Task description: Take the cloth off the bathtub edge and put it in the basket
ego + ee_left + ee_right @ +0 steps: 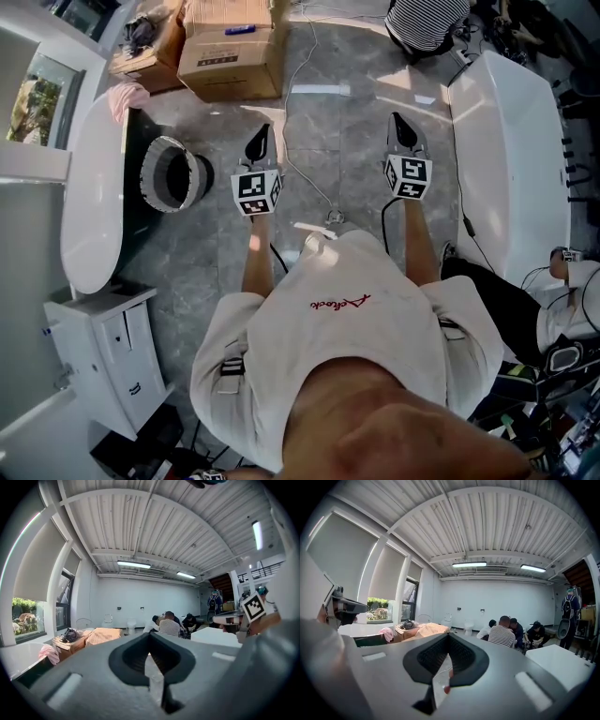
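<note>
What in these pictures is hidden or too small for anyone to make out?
- Basket: the head view sees it at a slant, so its own wall hides part of the inside; neither gripper view shows it.
- Cloth: small in the head view; how far it hangs into the bathtub cannot be told.
- Cardboard box: its print is too small to read, and the head view's top edge cuts it off.

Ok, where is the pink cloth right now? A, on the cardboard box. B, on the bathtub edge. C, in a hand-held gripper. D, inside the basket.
B: in the head view the pink cloth lies on the far end of the left bathtub rim, apart from the basket on the floor.
</note>
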`<action>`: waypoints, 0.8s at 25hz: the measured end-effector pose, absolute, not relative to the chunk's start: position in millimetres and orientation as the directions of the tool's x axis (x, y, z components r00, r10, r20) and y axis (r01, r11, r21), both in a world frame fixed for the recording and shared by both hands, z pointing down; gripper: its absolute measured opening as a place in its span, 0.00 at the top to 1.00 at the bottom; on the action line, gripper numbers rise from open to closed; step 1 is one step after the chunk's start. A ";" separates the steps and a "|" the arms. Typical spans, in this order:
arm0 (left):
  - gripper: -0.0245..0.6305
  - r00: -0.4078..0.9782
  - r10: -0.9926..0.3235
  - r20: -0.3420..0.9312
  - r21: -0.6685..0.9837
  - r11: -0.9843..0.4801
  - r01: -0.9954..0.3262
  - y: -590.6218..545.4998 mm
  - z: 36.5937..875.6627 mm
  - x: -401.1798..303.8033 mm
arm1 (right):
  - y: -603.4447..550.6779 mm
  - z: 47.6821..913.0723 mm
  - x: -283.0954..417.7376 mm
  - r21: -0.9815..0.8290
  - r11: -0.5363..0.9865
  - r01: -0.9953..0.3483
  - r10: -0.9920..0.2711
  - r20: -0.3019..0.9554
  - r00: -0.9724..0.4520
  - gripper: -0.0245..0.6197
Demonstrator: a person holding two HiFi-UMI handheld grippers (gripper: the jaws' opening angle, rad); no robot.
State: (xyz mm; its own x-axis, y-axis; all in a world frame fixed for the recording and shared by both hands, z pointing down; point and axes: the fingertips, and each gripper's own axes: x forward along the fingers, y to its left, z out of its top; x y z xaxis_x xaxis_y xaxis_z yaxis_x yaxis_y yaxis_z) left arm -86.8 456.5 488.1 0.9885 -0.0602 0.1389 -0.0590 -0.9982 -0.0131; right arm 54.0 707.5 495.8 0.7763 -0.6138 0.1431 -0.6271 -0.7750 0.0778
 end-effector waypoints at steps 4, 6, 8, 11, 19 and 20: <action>0.96 0.989 -0.046 0.138 -0.012 -0.999 -0.044 457.9 487.3 -56.2 | 694.4 491.5 78.0 0.064 -0.765 -0.641 -0.630 0.132 0.765 0.95; 0.96 0.990 -0.035 0.140 -0.013 -0.999 -0.033 459.7 485.8 -40.9 | 690.8 487.4 91.2 0.058 -0.766 -0.640 -0.631 0.122 0.766 0.95; 0.96 0.990 -0.029 0.141 -0.019 -0.999 -0.027 458.9 485.0 -25.1 | 687.1 484.7 104.9 0.053 -0.766 -0.641 -0.634 0.111 0.766 0.95; 0.96 0.989 -0.031 0.143 -0.023 -0.999 -0.028 458.9 484.9 -4.1 | 687.0 487.0 122.7 0.045 -0.763 -0.645 -0.638 0.107 0.763 0.95; 0.96 0.989 -0.040 0.143 -0.041 -0.999 -0.034 459.0 482.6 40.8 | 684.5 487.0 168.7 0.056 -0.752 -0.657 -0.650 0.106 0.753 0.95; 0.96 0.989 -0.039 0.143 -0.040 -0.999 -0.033 460.9 483.7 44.8 | 685.6 487.4 172.2 0.056 -0.751 -0.658 -0.651 0.105 0.752 0.95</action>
